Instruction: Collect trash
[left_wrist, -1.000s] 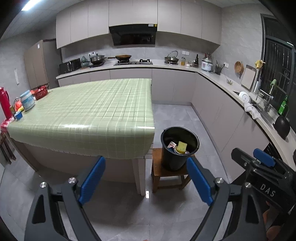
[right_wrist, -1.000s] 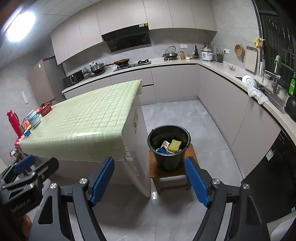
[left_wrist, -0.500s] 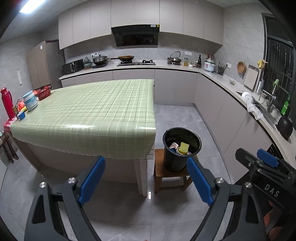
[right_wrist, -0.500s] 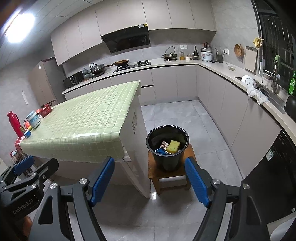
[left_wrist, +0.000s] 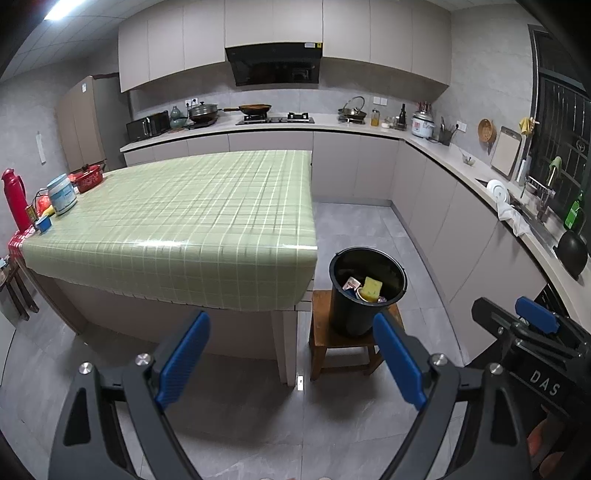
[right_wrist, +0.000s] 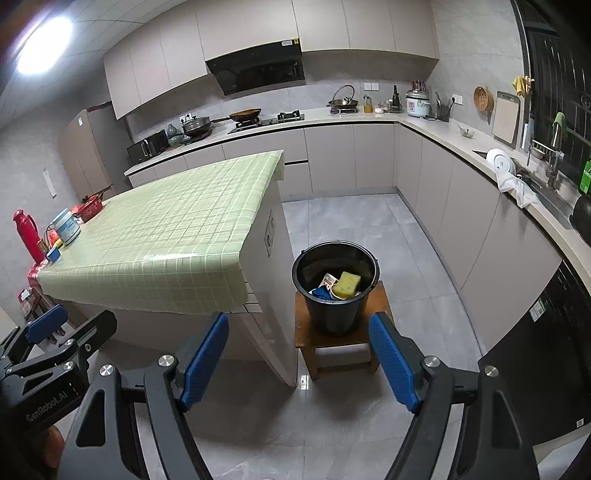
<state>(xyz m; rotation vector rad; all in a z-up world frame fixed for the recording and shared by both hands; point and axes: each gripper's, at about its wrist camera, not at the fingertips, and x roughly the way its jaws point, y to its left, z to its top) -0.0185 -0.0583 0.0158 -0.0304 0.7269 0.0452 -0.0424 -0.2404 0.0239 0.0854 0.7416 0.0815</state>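
1. Left wrist view shows the left gripper (left_wrist: 291, 328) held above the grey floor with its blue pads spread wide and nothing between them.
2. Right wrist view shows the right gripper (right_wrist: 297, 332) likewise spread wide and empty, with the black bucket (right_wrist: 335, 306) seen between its fingers.
3. That bucket stands on a small wooden stool (right_wrist: 304, 332) just beside the corner of the island.
4. Inside the bucket lie a yellow sponge (right_wrist: 349, 284), a small white carton (right_wrist: 328, 281) and something blue that I cannot identify.
5. The green checked tablecloth (left_wrist: 184, 214) covers the island; at its far left edge sit a red thermos (left_wrist: 13, 199), a white-and-blue tub (left_wrist: 62, 194) and a red pot (left_wrist: 88, 178).
6. Each view catches the other gripper at its lower outer edge.
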